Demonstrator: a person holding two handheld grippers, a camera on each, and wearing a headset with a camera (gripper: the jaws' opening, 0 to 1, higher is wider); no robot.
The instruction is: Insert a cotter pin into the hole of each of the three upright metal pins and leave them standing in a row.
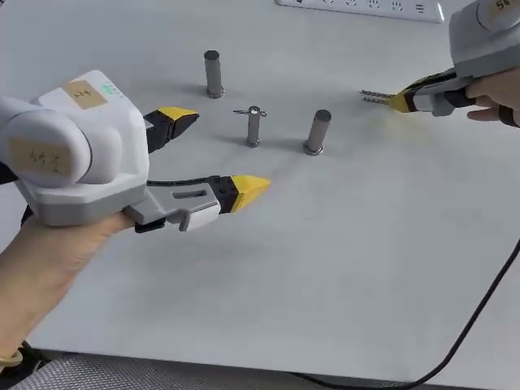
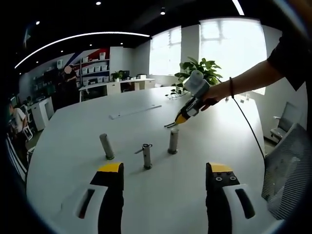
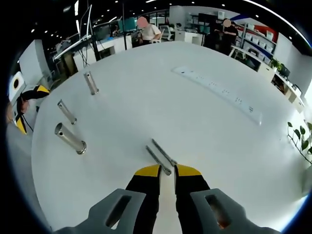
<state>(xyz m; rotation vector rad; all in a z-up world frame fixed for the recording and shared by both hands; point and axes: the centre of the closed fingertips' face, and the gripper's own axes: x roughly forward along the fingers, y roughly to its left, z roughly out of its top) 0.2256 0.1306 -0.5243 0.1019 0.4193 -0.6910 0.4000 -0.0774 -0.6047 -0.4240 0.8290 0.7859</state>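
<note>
Three metal pins (image 1: 253,126) stand on a white table (image 1: 341,244) in an office (image 2: 92,73)

White worktop (image 1: 325,260), left pin (image 1: 213,75) and right pin (image 1: 317,132) upright and bare, middle pin (image 1: 253,128) with a cotter pin (image 1: 249,112) through its top, left gripper (image 1: 226,151) at lower left with jaws apart, right gripper (image 1: 400,101) at upper right, jaws closed on a second cotter pin (image 1: 375,96), power strip (image 1: 366,6) at the far edge

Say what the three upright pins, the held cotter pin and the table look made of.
Left pin, middle pin, right pin: likely steel, dull grey, soft highlights down their sides. Cotter pin in the right claw: thin bright metal wire, two legs. Table: smooth matte white, perhaps laminate; the look leaves it open.
</note>
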